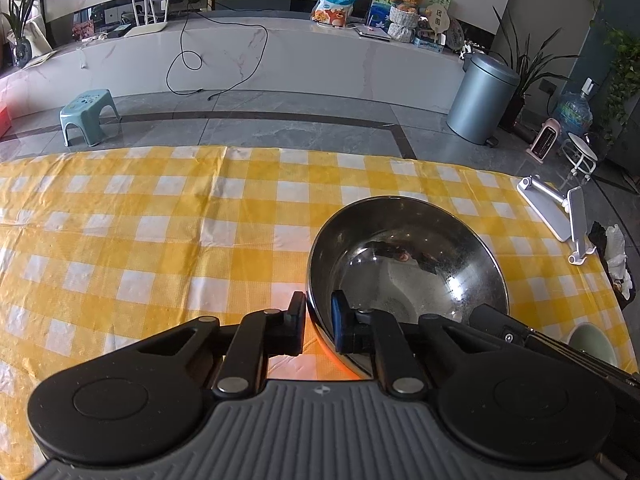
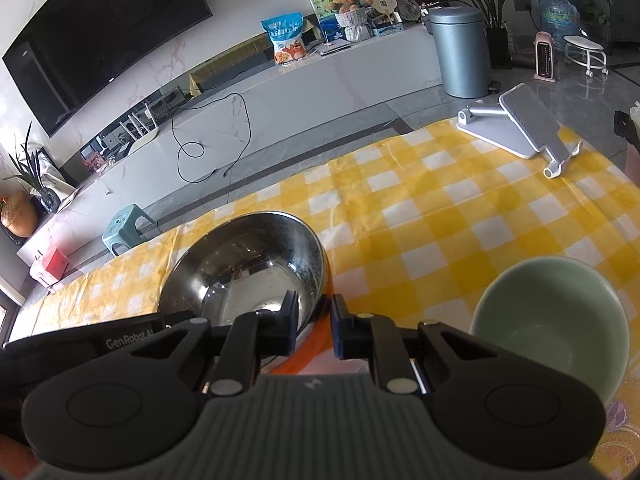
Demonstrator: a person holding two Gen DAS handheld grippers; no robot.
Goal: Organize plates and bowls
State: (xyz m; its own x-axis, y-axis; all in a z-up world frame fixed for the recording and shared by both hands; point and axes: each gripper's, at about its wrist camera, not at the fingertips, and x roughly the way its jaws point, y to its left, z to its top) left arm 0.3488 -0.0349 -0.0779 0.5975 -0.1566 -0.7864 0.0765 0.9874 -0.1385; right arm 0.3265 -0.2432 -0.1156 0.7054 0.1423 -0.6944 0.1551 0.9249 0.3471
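Note:
A steel bowl (image 1: 404,264) sits over an orange dish whose edge shows beneath it, on the yellow checked tablecloth (image 1: 160,220). My left gripper (image 1: 318,322) is shut on the bowl's near left rim, one finger outside and one inside. In the right wrist view the same steel bowl (image 2: 248,268) is gripped on its right rim by my right gripper (image 2: 314,326), with the orange dish (image 2: 308,344) below. A pale green bowl (image 2: 548,324) stands to the right of my right gripper; it also shows in the left wrist view (image 1: 592,342).
A white phone stand (image 2: 520,124) lies at the table's far right, also in the left wrist view (image 1: 556,212). Dark items with white paper (image 1: 614,256) sit at the right edge. Beyond the table are a floor, a grey bin (image 1: 480,96) and a small stool (image 1: 86,114).

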